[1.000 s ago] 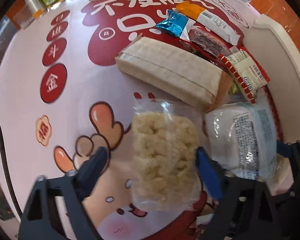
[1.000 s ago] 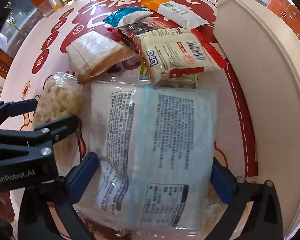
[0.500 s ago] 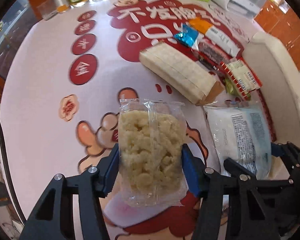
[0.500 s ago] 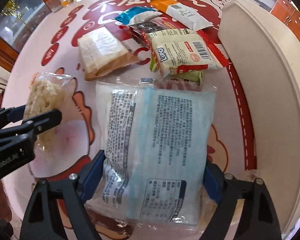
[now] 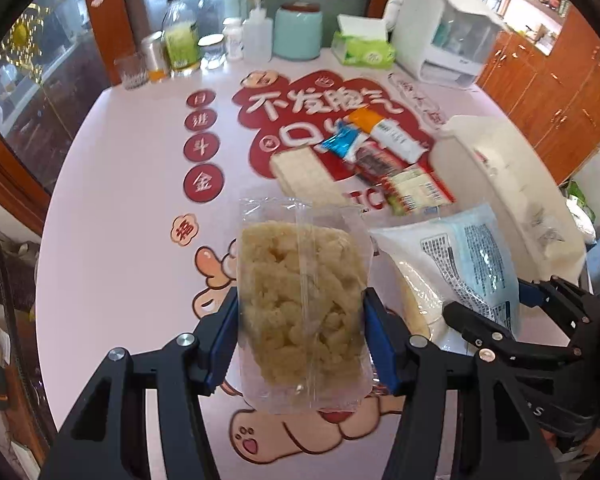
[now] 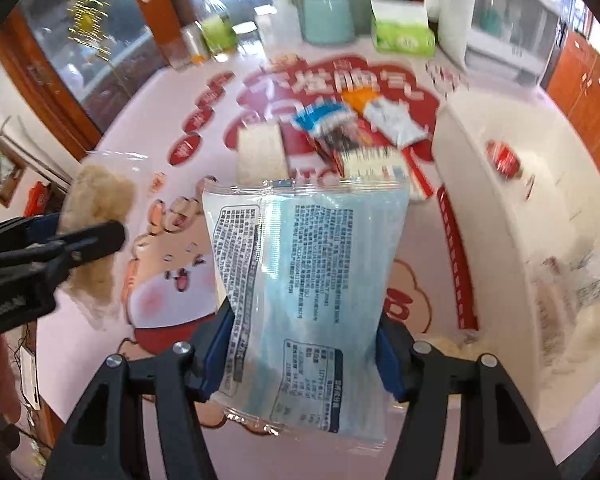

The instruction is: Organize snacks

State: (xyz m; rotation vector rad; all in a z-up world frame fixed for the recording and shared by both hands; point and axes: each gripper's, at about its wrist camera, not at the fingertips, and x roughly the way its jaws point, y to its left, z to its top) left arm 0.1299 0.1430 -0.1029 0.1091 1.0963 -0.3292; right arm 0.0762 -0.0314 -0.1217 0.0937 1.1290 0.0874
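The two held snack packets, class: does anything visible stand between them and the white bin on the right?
Nothing visible does. The left gripper holds the clear rice-crisp packet, and the right gripper, jaws closing, holds the blue-and-white packet. The white bin lies to their right; the loose snacks sit farther back, off that path.

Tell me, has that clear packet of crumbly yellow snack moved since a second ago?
Yes. The clear packet lay flat on the cartoon tablecloth; now the left gripper clamps it and has lifted it up off the cloth.
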